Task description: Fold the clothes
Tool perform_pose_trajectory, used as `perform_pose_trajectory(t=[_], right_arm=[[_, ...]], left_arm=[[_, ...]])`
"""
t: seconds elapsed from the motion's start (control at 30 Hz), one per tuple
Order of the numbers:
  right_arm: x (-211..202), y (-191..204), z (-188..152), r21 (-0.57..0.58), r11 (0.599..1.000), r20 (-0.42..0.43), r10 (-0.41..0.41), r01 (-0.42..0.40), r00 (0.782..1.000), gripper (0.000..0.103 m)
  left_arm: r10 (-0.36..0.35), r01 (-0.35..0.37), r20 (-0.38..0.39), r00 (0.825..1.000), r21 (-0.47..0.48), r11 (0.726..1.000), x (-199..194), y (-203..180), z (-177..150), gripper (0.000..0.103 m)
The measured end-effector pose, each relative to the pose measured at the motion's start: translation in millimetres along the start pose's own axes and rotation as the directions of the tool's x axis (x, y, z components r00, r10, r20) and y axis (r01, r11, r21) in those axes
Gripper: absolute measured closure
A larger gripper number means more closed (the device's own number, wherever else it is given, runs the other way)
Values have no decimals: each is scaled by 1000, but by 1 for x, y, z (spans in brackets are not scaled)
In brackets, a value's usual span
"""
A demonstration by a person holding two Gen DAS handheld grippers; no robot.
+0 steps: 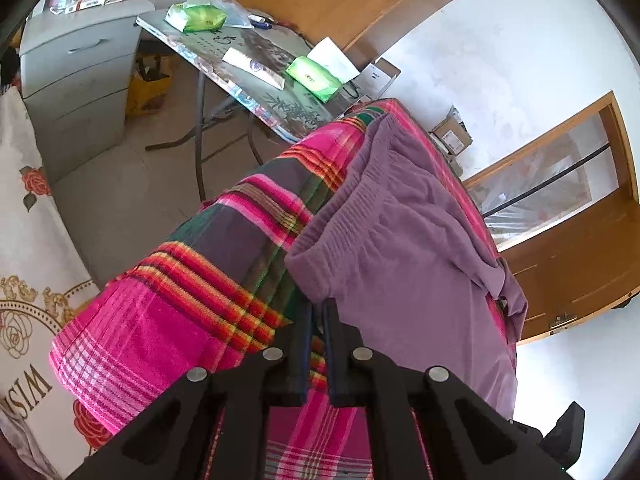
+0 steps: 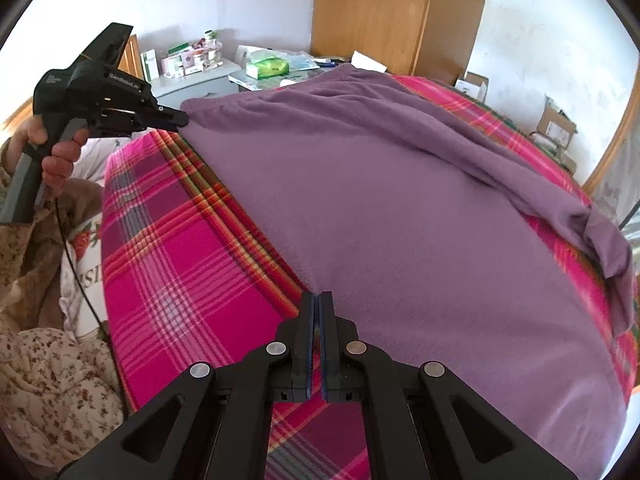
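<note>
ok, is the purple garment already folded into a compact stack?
No. In the right wrist view the purple garment lies spread across most of the pink plaid blanket, with only its far edge rumpled.

Bright, even daylight; glare washing out white wall (image 1: 500, 40); heavy fisheye curvature, dark corners beyond it; soft shadows, sharp focus.

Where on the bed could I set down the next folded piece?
The plaid blanket is bare along the near edge, left of the purple garment. Only a narrow strip shows beyond its bunched far side. The folding table behind is cluttered with packets and papers.
</note>
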State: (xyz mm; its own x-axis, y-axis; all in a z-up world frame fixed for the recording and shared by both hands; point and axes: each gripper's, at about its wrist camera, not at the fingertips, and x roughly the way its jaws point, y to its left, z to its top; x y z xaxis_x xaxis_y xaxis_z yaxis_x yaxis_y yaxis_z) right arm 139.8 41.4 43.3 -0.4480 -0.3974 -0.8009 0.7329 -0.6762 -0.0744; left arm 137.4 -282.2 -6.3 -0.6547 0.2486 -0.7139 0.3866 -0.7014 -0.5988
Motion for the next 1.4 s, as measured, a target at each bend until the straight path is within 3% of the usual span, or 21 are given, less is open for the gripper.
perform_pose_trajectory(t=[0.23, 0.43, 0.53, 0.63, 0.77, 1.0, 1.1, 1.2, 1.3, 1.4], right_arm=[[0, -8, 4, 34, 999, 5, 28, -28, 1000, 100], [-20, -18, 13, 49, 990, 50, 133, -136, 990, 100], [-40, -26, 23, 10, 996, 63, 91, -92, 994, 99], [-66, -44, 38, -13, 1000, 87, 17, -16, 996, 98], [-97, -87, 67, 6, 998, 126, -55, 55, 991, 87], [-110, -175, 113, 61, 981, 135, -193, 186, 972, 85], [-102, -213, 129, 104, 979, 122, -189, 177, 974, 85], [-89, -241, 141, 127, 977, 94, -181, 169, 979, 85], [-71, -264, 151, 135, 978, 66, -171, 161, 983, 85], [-48, -281, 156, 138, 980, 34, -153, 147, 988, 78]], left_arm=[[58, -59, 26, 998, 30, 998, -9, 0, 3, 101], [57, -59, 25, 998, 96, 994, -22, -26, 16, 97], [65, -69, 29, 997, 174, 982, -31, -55, 29, 92], [64, -79, 63, 996, 267, 961, -44, -92, 46, 85], [53, -88, 101, 993, 382, 920, -51, -143, 73, 79], [106, -137, 88, 990, 535, 834, -15, -220, 118, 76], [115, -125, 54, 992, 600, 790, 7, -252, 135, 76], [109, -91, 9, 994, 628, 773, 28, -273, 153, 76], [140, -100, -8, 990, 660, 745, 57, -286, 165, 76], [179, -90, -60, 982, 683, 725, 95, -287, 171, 76]])
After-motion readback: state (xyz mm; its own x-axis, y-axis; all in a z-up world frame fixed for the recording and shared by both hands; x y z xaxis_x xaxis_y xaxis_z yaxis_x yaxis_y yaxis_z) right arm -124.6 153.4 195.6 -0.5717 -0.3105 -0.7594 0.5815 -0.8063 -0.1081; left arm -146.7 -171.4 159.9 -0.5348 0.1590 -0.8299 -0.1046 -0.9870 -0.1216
